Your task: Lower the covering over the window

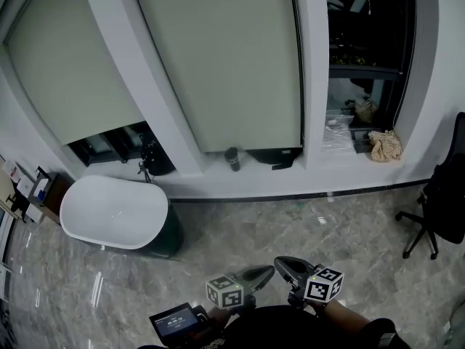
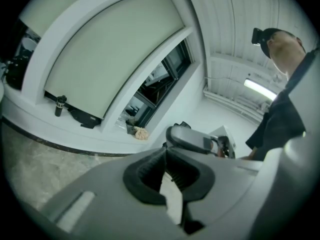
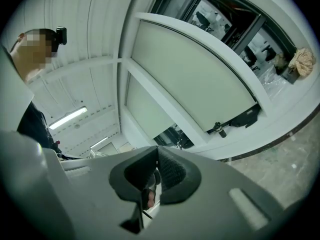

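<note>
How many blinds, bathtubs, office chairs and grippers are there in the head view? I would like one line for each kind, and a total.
Blinds: 2 (left blind, middle blind)
Bathtubs: 1 (white bathtub)
Office chairs: 1 (black office chair)
Grippers: 2 (left gripper, right gripper)
Total: 6

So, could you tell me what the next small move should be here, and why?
Probably step toward the windows first. Both the left gripper and right gripper are shut, empty, and held close to the body, well short of the sill. The right window shows no blind, and the left blind hangs short of its sill.
</note>
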The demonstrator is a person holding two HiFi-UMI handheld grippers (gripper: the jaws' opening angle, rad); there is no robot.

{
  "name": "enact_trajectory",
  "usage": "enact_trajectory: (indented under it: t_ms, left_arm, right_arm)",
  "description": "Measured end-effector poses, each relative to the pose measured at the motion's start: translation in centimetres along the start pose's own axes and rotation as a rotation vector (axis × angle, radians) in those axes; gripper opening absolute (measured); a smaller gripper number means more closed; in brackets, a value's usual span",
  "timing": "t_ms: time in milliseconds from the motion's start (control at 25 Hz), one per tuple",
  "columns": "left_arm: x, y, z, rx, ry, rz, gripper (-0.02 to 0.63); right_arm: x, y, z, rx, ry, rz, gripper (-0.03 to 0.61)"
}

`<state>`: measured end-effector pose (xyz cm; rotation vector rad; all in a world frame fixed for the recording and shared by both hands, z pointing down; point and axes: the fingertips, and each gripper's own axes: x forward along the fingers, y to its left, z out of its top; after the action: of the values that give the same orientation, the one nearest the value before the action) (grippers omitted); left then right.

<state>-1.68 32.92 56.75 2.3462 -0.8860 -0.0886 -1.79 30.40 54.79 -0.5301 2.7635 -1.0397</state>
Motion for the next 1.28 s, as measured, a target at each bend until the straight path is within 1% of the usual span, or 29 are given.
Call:
enact_trajectory:
  t_ms: [80,200,400,680,880,1040,1280]
  left_arm:
    - [-1.8,0.6,0.0,-0.019,-0.007,0.004,0.002]
    - [-4.0,1.1,-0.2,-0.035,-0.01,-0.011,0.002]
    - [-6.5,1.3,-1.0,-0.024,0.003,-0.048,0.002]
    - [-9.6,2.0,-1.6,-0.022,0.016,-0.078,0.002]
    - [-11.1,3.1,-1.5,-0.055,0.0,-0.067,0.002]
    - [-11.3,3.4,-1.2,-0.04,0.006,-0.065,0.002]
    - [-11.1,3.6,-1.5,-0.044,0.003,-0.073,0.002]
  right_arm:
    - [1.1,0.8,-0.5,0.013,-0.009,-0.013,0.008]
    - [2.0,2.0,-1.4,0.014,-0.023,-0.04,0.008]
    - [2.8,3.3,-3.2,0.016,-0.043,-0.088,0.008]
    - [4.6,5.3,-5.6,-0.006,-0.037,-0.108,0.008]
    - [5.0,5.1,-6.1,0.023,-0.061,-0.127,0.008]
    - [5.8,5.5,-6.1,0.007,-0.05,-0.123,0.008]
    - [5.8,5.3,-6.1,-0.007,-0.042,-0.126,0.008]
